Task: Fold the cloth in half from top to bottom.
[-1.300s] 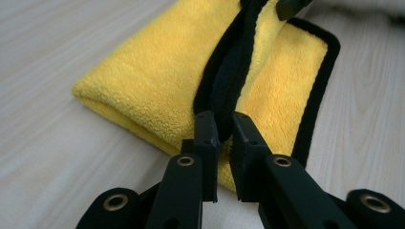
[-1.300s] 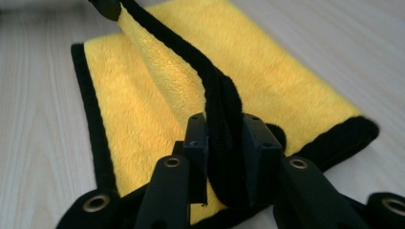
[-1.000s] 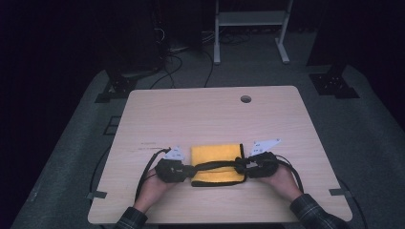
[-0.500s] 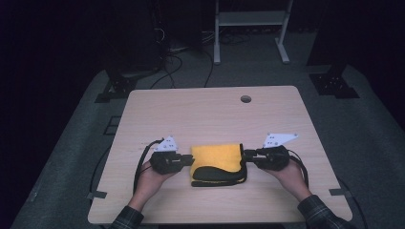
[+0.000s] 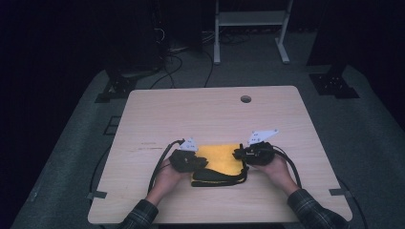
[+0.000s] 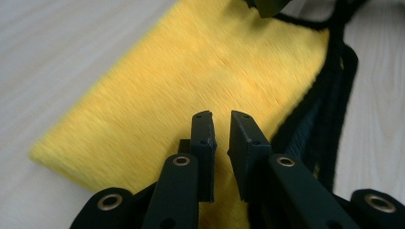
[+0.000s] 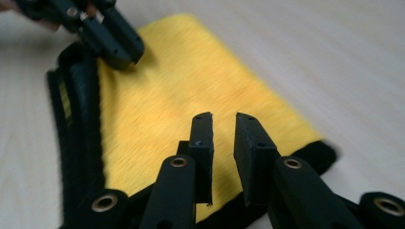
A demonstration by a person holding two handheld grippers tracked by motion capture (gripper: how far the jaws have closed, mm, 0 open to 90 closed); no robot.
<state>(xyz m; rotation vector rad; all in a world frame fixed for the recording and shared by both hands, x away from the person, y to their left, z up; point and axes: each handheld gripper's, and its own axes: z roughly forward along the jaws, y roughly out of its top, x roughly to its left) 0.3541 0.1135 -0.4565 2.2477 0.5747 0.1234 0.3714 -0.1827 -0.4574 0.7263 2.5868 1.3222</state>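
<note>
A folded yellow cloth (image 5: 220,158) with black edging (image 5: 217,177) lies near the table's front edge. My left gripper (image 5: 203,163) hovers over the cloth's left end, its jaws a narrow gap apart with nothing between them. In the left gripper view the left gripper (image 6: 222,119) points across the yellow cloth (image 6: 200,71). My right gripper (image 5: 237,153) sits at the cloth's right end, also slightly open and empty. Looking along the right gripper (image 7: 223,119), I see the cloth (image 7: 191,86) and, beyond it, the left gripper (image 7: 119,47) resting low over the far end.
The light wooden table (image 5: 215,109) has a round cable hole (image 5: 245,98) at the back right. Cables trail from both grippers toward the front edge. A white metal stand (image 5: 248,19) and floor cables lie beyond the table in the dark.
The grippers carried the cloth's near edge up and away over the rest. The cloth now lies folded narrower, and both grippers have let go of it.
</note>
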